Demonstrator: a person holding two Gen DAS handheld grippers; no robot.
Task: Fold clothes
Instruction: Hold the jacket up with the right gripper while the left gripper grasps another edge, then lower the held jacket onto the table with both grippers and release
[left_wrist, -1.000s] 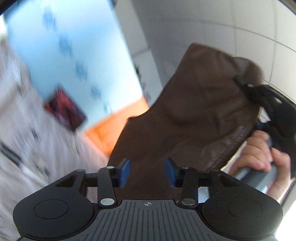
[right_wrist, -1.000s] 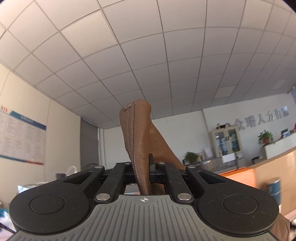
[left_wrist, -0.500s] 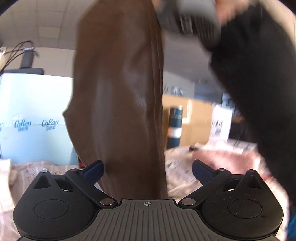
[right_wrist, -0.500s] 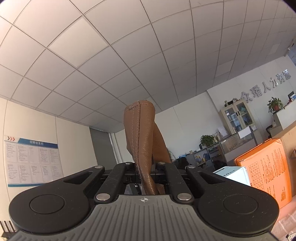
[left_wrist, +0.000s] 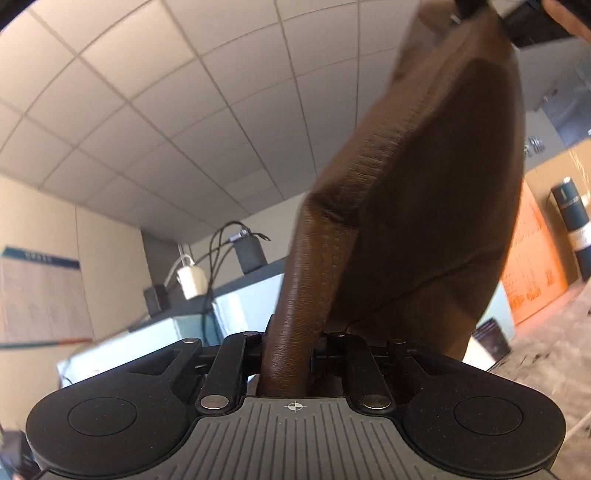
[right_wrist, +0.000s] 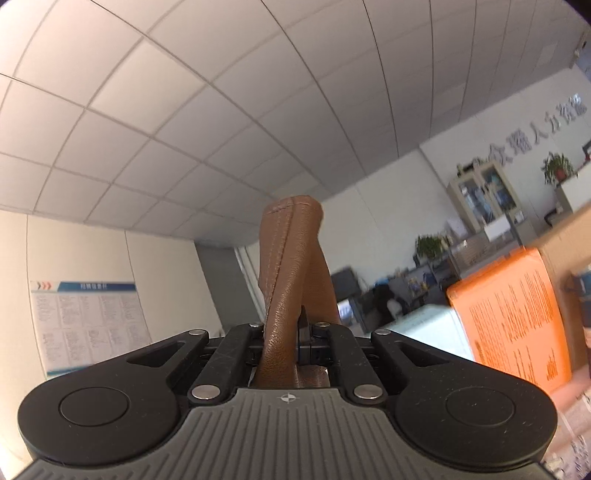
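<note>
A brown leather garment (left_wrist: 424, 206) hangs in the air between both grippers. My left gripper (left_wrist: 291, 354) is shut on a rolled edge of it, pointing up toward the ceiling. The garment stretches up and right to my right gripper (left_wrist: 476, 5), seen at the top edge of the left wrist view. In the right wrist view my right gripper (right_wrist: 295, 339) is shut on a stitched edge of the same garment (right_wrist: 288, 266), which sticks up between the fingers.
An orange box (right_wrist: 517, 314) and a cardboard box stand at the right. A dark flask (left_wrist: 572, 225) stands on a box. A patterned cloth-covered surface (left_wrist: 546, 332) lies low right. A wall poster (right_wrist: 88, 325) is on the left.
My left gripper was open beside the hanging garment half a second ago; now it is shut on the garment's edge and tilted up. My right gripper keeps its hold, turned slightly.
</note>
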